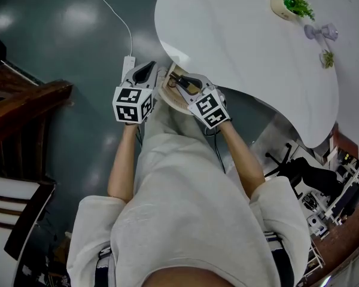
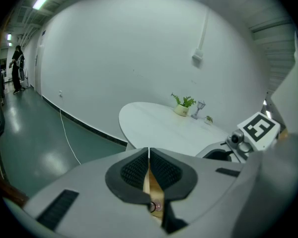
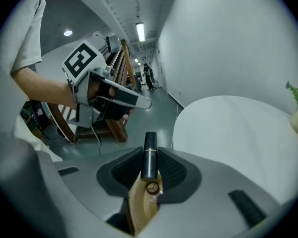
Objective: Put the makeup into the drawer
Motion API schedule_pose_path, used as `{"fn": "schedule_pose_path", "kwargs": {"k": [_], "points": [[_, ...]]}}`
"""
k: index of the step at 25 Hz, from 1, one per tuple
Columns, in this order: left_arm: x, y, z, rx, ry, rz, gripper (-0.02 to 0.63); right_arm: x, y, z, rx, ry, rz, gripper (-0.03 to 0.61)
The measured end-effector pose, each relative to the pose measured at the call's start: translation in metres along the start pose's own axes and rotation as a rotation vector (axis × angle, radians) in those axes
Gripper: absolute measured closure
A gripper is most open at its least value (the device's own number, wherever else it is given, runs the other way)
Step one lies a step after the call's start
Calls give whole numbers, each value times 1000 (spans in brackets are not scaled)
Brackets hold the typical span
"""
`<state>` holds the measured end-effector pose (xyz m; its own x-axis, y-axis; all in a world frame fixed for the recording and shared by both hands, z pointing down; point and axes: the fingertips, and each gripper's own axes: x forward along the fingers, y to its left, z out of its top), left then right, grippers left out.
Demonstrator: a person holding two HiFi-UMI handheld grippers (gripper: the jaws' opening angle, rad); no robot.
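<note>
Makeup tube gripped beside table edge.

You are gripping a black makeup tube, thin gold band, standing upright between the right gripper's pads.

The left gripper and right gripper have smooth pale grey shells. Black ribbed pads line the fingers' inner faces. Behind each pair of fingers sits a cube with black-and-white square markers. The person wears a loose, off-white, short-sleeved shirt.
</note>
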<state>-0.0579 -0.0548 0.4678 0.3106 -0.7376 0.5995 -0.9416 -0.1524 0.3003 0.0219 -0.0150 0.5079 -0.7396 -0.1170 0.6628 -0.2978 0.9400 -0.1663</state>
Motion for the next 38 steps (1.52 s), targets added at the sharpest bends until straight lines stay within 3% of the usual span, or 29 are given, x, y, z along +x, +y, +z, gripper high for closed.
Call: {"fn": "schedule_pose_path", "kwargs": {"k": [9, 21, 38], "points": [[1, -2, -14, -16, 16, 2, 597, 29, 27, -66, -17, 153, 61, 485], [10, 0, -28, -32, 39, 0, 597, 65, 4, -150, -22, 389, 57, 483], [13, 12, -44, -59, 66, 19, 597, 113, -6, -195, -70, 590, 98, 482]]}}
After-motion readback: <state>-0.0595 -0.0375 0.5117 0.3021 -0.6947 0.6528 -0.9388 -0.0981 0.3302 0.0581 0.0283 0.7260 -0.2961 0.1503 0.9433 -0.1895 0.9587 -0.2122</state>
